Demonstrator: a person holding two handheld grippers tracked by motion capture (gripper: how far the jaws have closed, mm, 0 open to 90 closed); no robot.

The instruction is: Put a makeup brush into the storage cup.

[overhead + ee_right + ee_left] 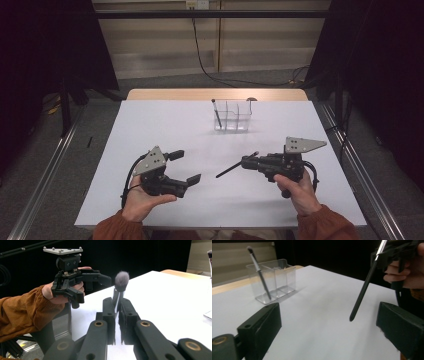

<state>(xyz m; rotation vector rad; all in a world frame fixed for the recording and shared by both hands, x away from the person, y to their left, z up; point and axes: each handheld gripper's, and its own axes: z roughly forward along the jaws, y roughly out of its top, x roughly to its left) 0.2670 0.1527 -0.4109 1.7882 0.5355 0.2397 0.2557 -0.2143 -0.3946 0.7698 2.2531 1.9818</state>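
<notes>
Right gripper (248, 162) pinches the makeup brush (235, 167) tight — left gripper (186, 166) hangs alongside, jaws spread wide, nothing between them.

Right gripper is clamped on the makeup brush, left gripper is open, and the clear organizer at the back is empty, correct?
Not quite: the clear organizer already holds one thin brush, as the high view shows. The right gripper does clamp the makeup brush, and the left gripper is open.

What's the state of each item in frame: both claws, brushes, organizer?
Left claw: open, nothing between the jaws.
Right claw: shut on makeup brush.
Makeup brush: held off the table, handle pointing toward the left claw.
Second brush: leaning in the organizer's left compartment.
Clear organizer: upright, other compartments empty.
</notes>
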